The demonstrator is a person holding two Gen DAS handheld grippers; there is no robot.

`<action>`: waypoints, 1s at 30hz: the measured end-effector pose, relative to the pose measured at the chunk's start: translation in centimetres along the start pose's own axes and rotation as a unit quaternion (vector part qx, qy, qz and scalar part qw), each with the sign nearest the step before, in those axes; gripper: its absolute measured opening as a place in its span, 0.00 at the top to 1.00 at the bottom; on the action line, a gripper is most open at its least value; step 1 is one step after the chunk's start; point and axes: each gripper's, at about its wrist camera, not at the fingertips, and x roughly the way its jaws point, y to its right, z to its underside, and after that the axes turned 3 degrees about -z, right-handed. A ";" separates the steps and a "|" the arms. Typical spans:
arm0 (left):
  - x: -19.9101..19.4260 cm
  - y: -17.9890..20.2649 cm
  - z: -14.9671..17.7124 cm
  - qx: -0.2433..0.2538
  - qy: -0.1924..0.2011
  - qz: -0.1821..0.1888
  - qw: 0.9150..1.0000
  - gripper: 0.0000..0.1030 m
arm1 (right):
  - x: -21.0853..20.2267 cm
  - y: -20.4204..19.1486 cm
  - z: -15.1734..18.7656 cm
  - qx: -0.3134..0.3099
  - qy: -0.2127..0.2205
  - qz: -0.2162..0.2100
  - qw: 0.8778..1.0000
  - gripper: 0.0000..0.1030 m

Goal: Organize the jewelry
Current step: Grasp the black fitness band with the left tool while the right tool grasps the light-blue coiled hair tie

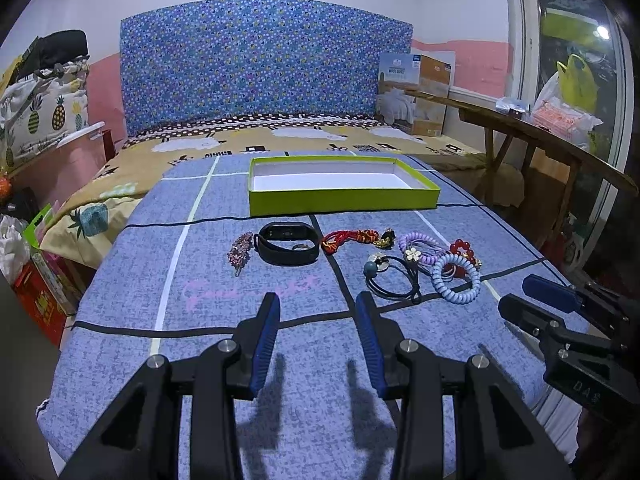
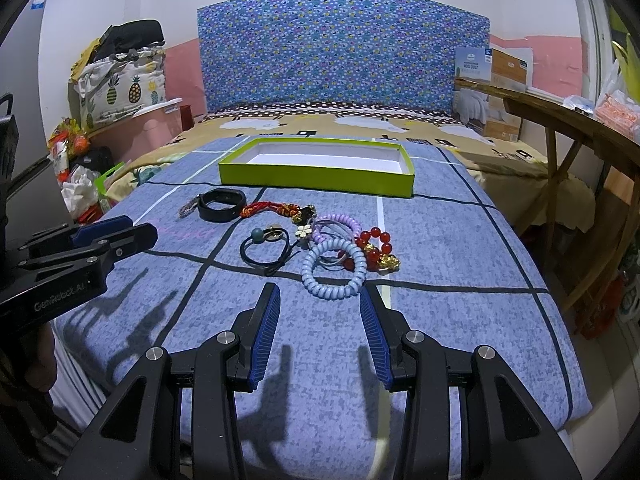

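Altogether, eight pieces of jewelry lie in a loose row on the blue checked cloth (image 1: 240,360), all on the near side of one green box (image 1: 344,200): one beaded hair clip (image 1: 240,251), one black wristband (image 1: 287,243), one red braided cord (image 1: 350,238), one black hair tie (image 1: 394,280) with a teal bead, one flower hair tie (image 1: 412,255), one purple coil tie (image 1: 418,240), one pale blue coil tie (image 1: 456,280) and one red bead bracelet (image 2: 374,246). The box sits open and white inside, near the cloth's far edge. Nearer than the row, bare cloth runs to the near edge. Both the left gripper (image 1: 316,344) and the right gripper (image 2: 320,336) hover there with jaws apart, holding nothing; the right one's tips are just short of the blue coil.
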 end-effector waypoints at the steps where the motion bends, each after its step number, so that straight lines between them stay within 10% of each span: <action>1: 0.2 -0.2 -0.1 -0.001 -0.002 0.001 1.000 0.60 | 0.1 0.1 -0.1 0.000 -0.001 0.000 1.000 0.59; 23: 6.7 -3.5 -3.1 -0.033 -0.073 0.006 0.997 0.60 | 5.9 4.0 -2.1 0.055 -0.080 -0.019 0.995 0.59; 30: 8.8 -3.8 -4.3 -0.046 -0.088 0.005 0.995 0.60 | 7.7 4.8 -2.4 0.070 -0.097 -0.029 0.992 0.75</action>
